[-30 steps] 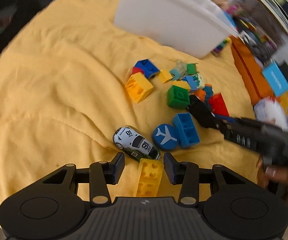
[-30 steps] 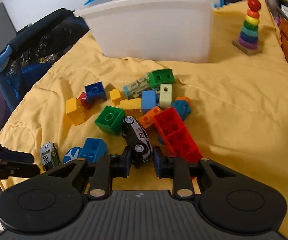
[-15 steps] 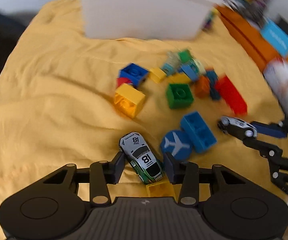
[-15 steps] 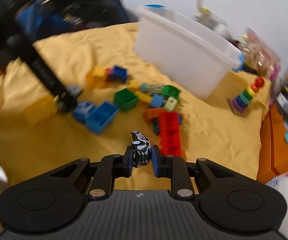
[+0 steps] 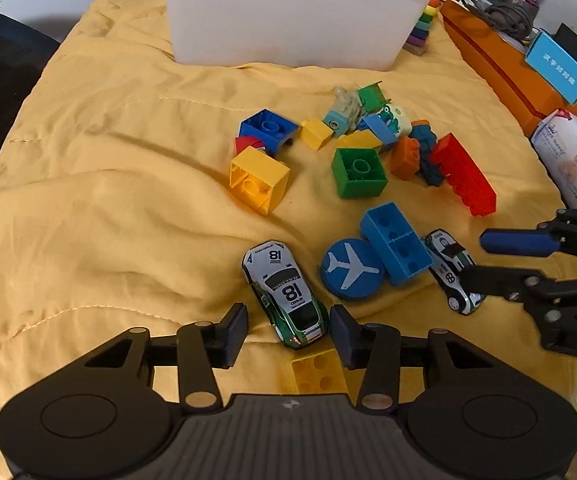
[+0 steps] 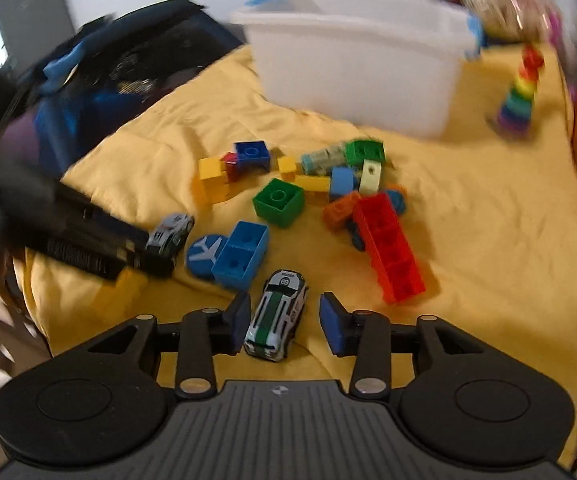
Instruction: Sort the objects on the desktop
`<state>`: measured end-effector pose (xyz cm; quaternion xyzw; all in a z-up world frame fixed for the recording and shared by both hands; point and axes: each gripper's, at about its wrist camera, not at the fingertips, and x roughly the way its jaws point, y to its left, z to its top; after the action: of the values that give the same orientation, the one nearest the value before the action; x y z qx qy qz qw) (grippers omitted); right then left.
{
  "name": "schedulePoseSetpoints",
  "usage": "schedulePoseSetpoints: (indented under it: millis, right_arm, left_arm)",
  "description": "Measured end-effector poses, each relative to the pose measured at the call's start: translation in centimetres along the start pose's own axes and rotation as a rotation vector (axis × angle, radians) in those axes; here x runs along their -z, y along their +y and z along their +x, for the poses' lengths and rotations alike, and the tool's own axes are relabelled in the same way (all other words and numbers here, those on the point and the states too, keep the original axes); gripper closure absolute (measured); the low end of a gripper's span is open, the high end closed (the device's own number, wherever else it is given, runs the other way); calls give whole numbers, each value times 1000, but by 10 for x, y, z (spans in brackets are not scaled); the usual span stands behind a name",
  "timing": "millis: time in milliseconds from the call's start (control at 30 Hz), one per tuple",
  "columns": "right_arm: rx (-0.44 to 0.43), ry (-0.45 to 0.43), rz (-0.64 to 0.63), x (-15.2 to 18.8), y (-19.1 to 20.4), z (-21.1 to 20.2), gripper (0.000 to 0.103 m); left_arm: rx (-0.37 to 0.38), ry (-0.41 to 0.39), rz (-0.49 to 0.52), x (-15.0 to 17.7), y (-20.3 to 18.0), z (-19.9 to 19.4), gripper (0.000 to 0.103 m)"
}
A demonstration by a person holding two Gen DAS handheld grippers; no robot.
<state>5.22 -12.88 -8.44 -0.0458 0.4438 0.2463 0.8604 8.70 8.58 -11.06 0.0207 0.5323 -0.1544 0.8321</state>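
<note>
My right gripper (image 6: pixel 282 320) has just been opening, its jaws apart around the striped toy car (image 6: pixel 276 318). My left gripper (image 5: pixel 288 334) stands apart astride the number-18 car (image 5: pixel 286 294), not clamping it.

Both the left gripper (image 5: pixel 287 330) and right gripper (image 6: pixel 284 322) point downward, fingers apart.

I see two white-and-green toy cars on their wheels on the yellow cloth: number 18 car (image 5: pixel 284 294) left of the blue airplane disc (image 5: pixel 350 269), number 68 car (image 6: pixel 276 314) just right of the blue two-hole brick (image 5: pixel 396 242). Behind them, mixed bricks (image 5: pixel 358 172) lie scattered before the upright white bin (image 5: pixel 288 12).
</note>
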Motion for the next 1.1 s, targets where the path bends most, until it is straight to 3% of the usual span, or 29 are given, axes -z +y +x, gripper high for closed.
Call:
schedulePoseSetpoints:
  millis: [67,100,133,200,400,467,567,833,967,1000,1100]
  right_arm:
    - [25,24,-34,-2,9,8,61]
    - [51,41,-49,-2,13,13,61]
    - [76,65,-65,-1,16,19,61]
    - [80,84,-80,2,17,24,67]
    - [62,66,-39,-8,7,11,70]
    - [65,29,-20,-19,3,0,71]
    - [72,-39,1,-38,-5,-17,71]
    - [137,-271,-42,-114,-15,-51,70]
    - [142,-308,-46,-131,-14,-52,70]
    - [137,-304,-47,-129,-13,-50,70]
    - [100,-260,-1,-116,-16,-44,70]
  left_arm:
    - [-2,-9,-10,0,-1,1,56]
    - [-12,-11,-8,0,-1,1,64]
    - [-20,-13,0,-1,-2,0,66]
    - [-25,-15,1,-1,-1,-2,68]
    - [-70,-65,58,-9,-7,-22,69]
    - [-83,-110,78,-16,-9,-35,70]
    - [-67,-181,72,-33,-7,-55,80]
    - [-38,-403,84,-103,-7,-104,80]
    - [-44,-387,51,-111,4,-109,70]
    - [-39,-363,40,-108,8,-104,59]
    - [-4,-236,-17,-84,16,-74,57]
